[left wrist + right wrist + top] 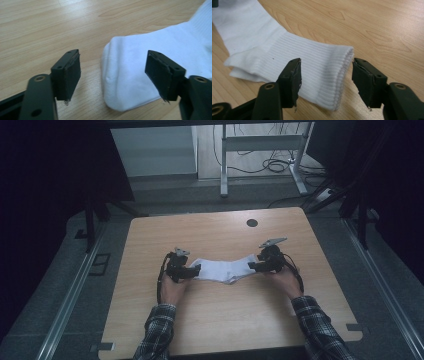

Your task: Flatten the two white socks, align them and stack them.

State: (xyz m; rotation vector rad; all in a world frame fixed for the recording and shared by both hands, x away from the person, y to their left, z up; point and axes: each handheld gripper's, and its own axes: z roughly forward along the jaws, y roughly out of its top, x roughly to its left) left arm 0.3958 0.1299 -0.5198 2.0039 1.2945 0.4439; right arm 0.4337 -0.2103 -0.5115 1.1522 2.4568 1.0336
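Note:
A white sock (pixel 226 269) lies flat across the middle of the wooden table (pixel 210 310). My left gripper (pixel 196 270) sits at the sock's toe end, open. In the left gripper view the rounded toe (pixel 130 77) lies between the two black jaws of my left gripper (pixel 113 77), which stand wide apart above it. My right gripper (pixel 252 266) is at the ribbed cuff end, open too. In the right gripper view the ribbed cuff (pixel 324 72) lies between the spread jaws of my right gripper (pixel 325 83), neither pad pressing on it.
A dark round hole (pixel 252 223) marks the table's far side. Bare wood lies in front of and behind the sock. Beyond the table, a white desk frame (pixel 260 150) and cables (pixel 280 165) are on the floor. Metal rails (pixel 75 290) run along both sides.

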